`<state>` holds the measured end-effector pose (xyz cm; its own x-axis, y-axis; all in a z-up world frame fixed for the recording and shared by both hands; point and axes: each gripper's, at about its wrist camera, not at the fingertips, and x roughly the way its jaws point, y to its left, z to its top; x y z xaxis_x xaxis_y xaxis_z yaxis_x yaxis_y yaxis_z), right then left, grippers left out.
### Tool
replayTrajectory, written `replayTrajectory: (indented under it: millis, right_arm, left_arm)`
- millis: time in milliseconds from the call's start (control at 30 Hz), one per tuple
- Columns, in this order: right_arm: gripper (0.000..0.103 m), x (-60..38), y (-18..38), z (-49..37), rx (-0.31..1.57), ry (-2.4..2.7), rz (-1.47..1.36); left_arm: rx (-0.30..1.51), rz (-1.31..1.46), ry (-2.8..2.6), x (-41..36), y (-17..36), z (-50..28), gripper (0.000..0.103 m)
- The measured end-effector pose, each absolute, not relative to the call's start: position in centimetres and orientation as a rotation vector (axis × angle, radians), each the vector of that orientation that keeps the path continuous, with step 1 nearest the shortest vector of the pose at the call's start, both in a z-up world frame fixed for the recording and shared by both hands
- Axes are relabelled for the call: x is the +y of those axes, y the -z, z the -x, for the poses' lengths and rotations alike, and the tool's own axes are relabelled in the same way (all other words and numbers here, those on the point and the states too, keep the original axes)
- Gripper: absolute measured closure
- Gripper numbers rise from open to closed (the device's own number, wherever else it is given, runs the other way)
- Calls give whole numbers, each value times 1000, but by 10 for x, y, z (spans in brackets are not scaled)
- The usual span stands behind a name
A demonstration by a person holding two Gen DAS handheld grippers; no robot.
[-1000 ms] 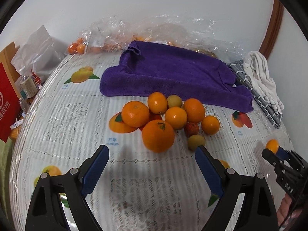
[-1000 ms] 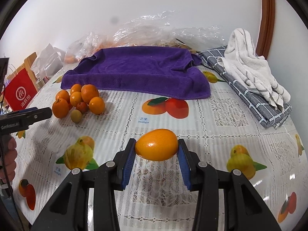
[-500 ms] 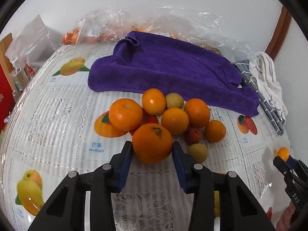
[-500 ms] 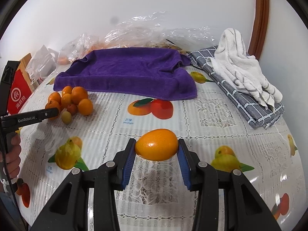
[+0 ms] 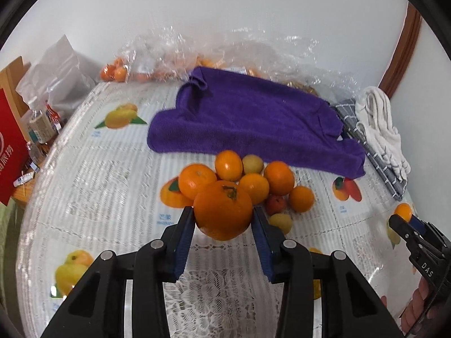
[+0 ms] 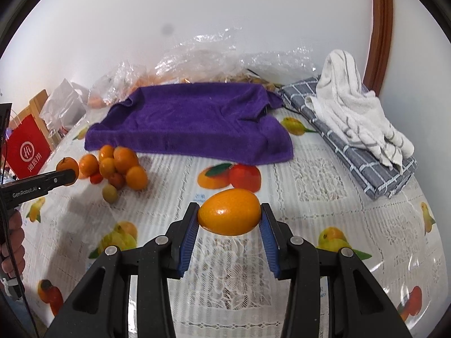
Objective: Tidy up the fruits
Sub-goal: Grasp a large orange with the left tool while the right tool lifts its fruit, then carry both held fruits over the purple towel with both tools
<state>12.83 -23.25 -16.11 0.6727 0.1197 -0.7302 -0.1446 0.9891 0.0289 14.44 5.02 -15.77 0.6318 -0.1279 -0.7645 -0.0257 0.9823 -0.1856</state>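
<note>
My left gripper (image 5: 223, 217) is shut on a large orange (image 5: 222, 209) with a green stem and holds it just above the tablecloth, in front of the fruit pile (image 5: 253, 180) of several oranges and small yellow and red fruits. My right gripper (image 6: 229, 214) is shut on an oval orange fruit (image 6: 229, 211) above the tablecloth, right of the pile (image 6: 118, 166). The right gripper also shows at the right edge of the left wrist view (image 5: 406, 219); the left gripper shows at the left of the right wrist view (image 6: 66, 174).
A purple towel (image 5: 253, 121) lies behind the pile. A grey checked cloth (image 6: 352, 146) with a white towel (image 6: 355, 107) sits at the right. Clear plastic bags (image 5: 183, 59) with fruit line the back wall. A red paper bag (image 6: 26, 149) stands at the left edge.
My left gripper moved up to the pile, shut on the front large orange and lifted it a little. My right gripper kept hold of its oval fruit and shifted slightly.
</note>
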Motion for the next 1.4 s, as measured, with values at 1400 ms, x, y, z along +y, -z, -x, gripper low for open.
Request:
replayTrajectory:
  millis: [1400]
  right_arm:
    - [61,-206,96,-232,752,-154,42]
  left_arm:
    - [804,159,118,38,73,-233,64]
